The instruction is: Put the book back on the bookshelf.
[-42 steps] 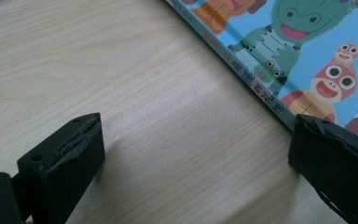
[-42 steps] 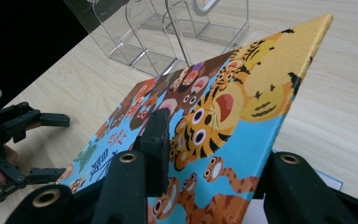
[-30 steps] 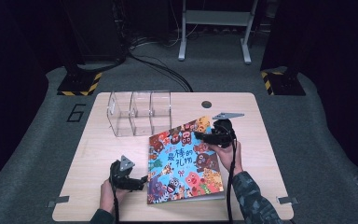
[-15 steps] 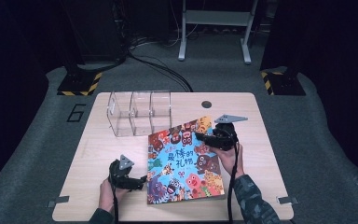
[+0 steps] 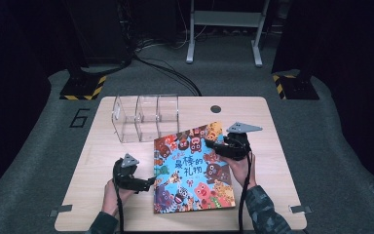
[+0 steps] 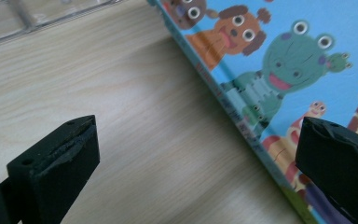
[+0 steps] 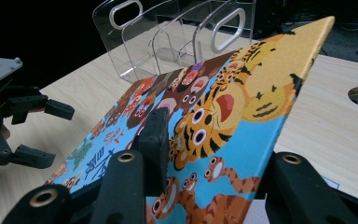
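Observation:
A colourful picture book (image 5: 190, 168) with cartoon animals lies on the wooden table (image 5: 272, 161), its right side tilted up. My right gripper (image 5: 212, 146) is shut on the book (image 7: 223, 93) at its right edge. One jaw rests on the cover and the other is hidden under it in the right gripper view (image 7: 205, 163). My left gripper (image 5: 148, 184) stands open just left of the book's spine edge. In the left gripper view (image 6: 198, 158) its jaws straddle bare table and the book's edge (image 6: 279, 70). The left gripper (image 7: 51, 133) holds nothing.
A clear plastic divider rack (image 5: 146, 117) stands at the back left of the table, beyond the book (image 7: 168, 37). A round cable hole (image 5: 216, 108) sits near the far edge. Dark floor, cables and stands surround the table.
The right gripper has turned slightly at the book's right edge, its grey plate shifting a little. The left gripper has stayed in place.

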### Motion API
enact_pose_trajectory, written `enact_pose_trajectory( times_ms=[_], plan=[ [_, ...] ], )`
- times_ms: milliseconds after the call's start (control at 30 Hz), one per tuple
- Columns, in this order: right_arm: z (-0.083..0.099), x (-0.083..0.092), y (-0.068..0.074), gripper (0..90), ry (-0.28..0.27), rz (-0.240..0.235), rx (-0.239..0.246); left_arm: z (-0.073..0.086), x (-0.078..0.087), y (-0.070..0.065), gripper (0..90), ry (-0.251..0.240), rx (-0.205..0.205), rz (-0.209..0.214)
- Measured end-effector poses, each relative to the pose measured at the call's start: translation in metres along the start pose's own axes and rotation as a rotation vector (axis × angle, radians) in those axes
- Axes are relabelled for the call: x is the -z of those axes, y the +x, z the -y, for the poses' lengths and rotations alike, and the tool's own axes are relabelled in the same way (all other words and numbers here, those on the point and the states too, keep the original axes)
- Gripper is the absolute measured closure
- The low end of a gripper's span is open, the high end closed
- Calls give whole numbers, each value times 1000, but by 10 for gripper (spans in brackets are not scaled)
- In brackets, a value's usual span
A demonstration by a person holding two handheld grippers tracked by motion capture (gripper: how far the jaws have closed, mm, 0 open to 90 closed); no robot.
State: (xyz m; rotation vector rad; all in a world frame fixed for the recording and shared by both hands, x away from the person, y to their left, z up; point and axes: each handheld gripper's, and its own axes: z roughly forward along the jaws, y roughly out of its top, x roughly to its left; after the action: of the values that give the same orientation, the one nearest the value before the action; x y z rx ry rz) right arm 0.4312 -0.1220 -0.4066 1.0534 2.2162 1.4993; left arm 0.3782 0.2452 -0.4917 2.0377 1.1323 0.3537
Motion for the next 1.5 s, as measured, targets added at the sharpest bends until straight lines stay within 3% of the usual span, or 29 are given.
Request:
enact_pose_trajectory(
  times_ms=[33,267,333,433,467,733,1200,1500],
  plan=[
    [0,2,2,608,-10,-2,9,-4,0,-1,0,-11,15,22],
    [0,5,6,608,-29,-2,21,-14,-2,-3,0,-12,5,50],
    [1,6,6,608,-35,-3,28,-16,-4,-4,0,-17,18,58],
    [2,8,6,609,-51,-4,37,-19,-5,-3,0,-10,0,71],
    [3,9,7,608,-51,-3,40,-19,-6,-5,0,-23,20,73],
    [5,13,10,608,-85,-12,64,-25,-8,-5,0,-25,25,123],
    [4,18,15,608,-119,-22,111,-33,-14,-9,1,-9,-12,161],
    [4,19,17,608,-131,-27,124,-34,-16,-11,22,-24,7,213]
  ],
)
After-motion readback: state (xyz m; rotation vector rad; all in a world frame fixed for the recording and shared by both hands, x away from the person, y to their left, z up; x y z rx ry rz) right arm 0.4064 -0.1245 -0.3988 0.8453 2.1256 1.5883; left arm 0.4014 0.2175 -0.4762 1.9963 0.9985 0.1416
